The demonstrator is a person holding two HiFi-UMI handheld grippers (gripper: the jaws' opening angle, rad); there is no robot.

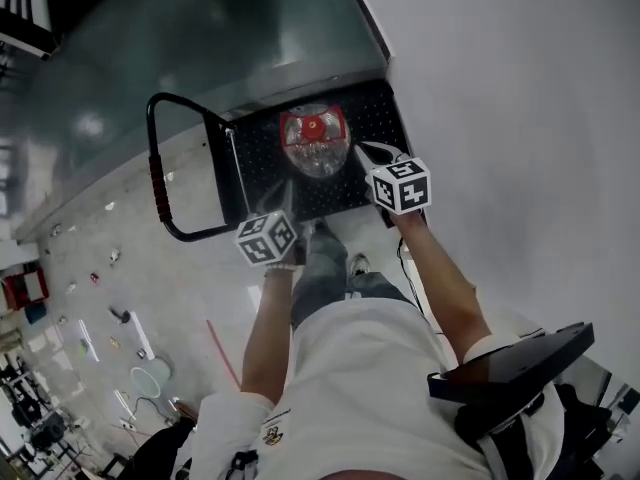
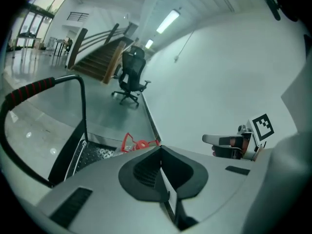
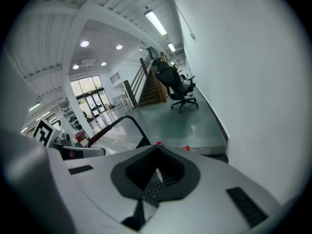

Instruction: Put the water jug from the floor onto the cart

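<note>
Grey fingers (image 2: 92, 189) (image 3: 229, 177) meet in both gripper views; overhead, water jug (image 1: 313, 144) stands on cart (image 1: 262, 163).

No readable text, labels or numbers anywhere.

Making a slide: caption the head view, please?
Water jug stands on the black cart; left gripper and right gripper hover near it, fingers together.

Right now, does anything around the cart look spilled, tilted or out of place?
Nothing stands out. The water jug stands upright on the cart, red cap on top, with no puddle around it. To the left, small items lie scattered on the floor, too small to identify.
</note>
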